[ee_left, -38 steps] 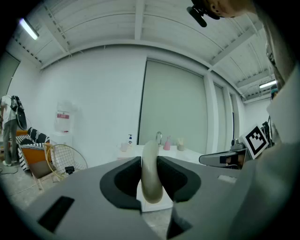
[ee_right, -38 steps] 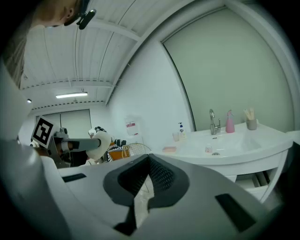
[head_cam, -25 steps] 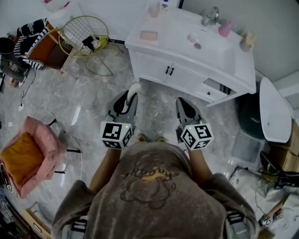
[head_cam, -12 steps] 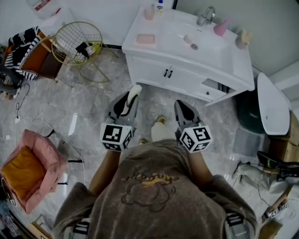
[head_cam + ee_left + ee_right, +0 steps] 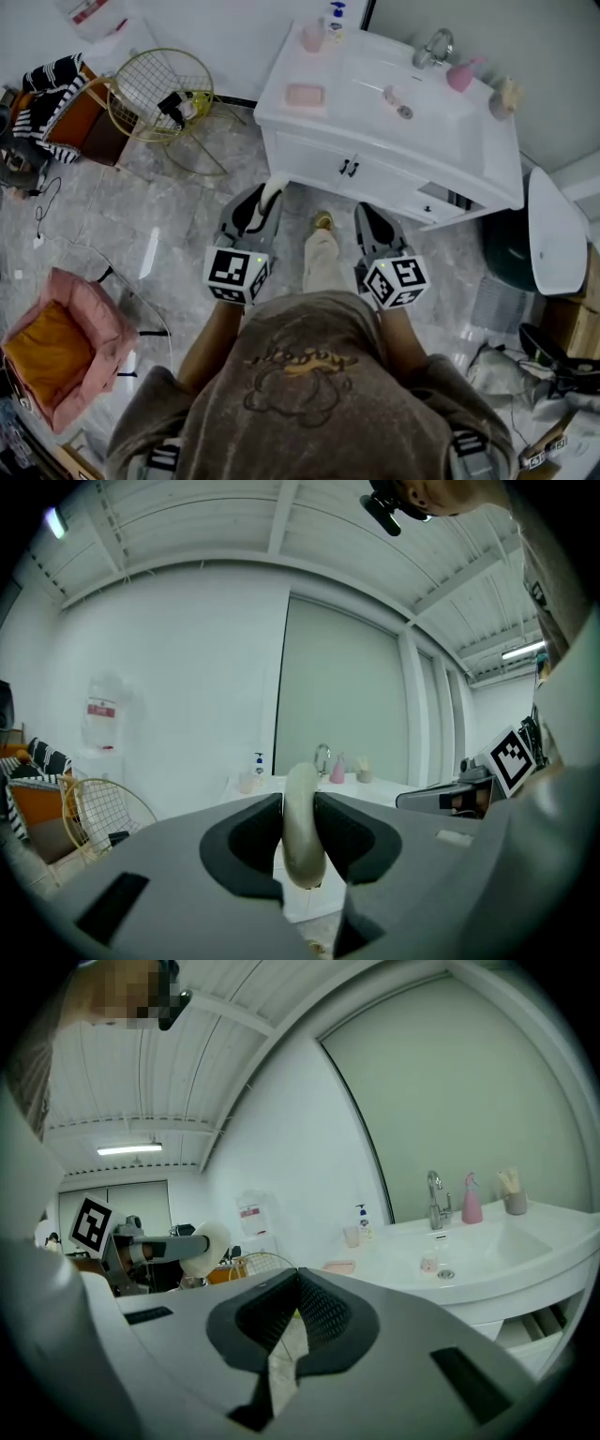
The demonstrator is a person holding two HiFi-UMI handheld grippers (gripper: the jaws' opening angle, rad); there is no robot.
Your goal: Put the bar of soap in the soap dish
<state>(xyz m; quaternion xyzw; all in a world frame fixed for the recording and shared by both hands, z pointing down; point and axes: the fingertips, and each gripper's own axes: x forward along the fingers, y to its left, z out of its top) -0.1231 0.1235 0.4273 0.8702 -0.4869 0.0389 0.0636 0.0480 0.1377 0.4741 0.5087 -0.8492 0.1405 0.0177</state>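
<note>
A white oval bar of soap [image 5: 271,193] stands on edge between the pads of my left gripper [image 5: 266,201], which is shut on it and held out level toward the vanity. In the left gripper view the soap [image 5: 302,825] fills the gap between the dark pads of that gripper [image 5: 301,832]. The pink soap dish [image 5: 306,95] lies on the left end of the white counter, well ahead of both grippers, and shows small in the right gripper view [image 5: 338,1267]. My right gripper [image 5: 368,217] is shut with nothing in it, its pad tips touching [image 5: 297,1281].
The white vanity [image 5: 343,165] has a sink [image 5: 403,94], a faucet [image 5: 429,47], a pink bottle [image 5: 459,75], a cup [image 5: 312,37] and a pump bottle [image 5: 336,19]. A gold wire basket [image 5: 155,92] stands left of it, a pink chair [image 5: 56,337] nearer left, a toilet [image 5: 553,234] right. The person's leg [image 5: 321,258] is between the grippers.
Both grippers have moved forward toward the vanity, the soap still in the left one. The person's leg has swung forward between them. The vanity sits closer in the head view.
</note>
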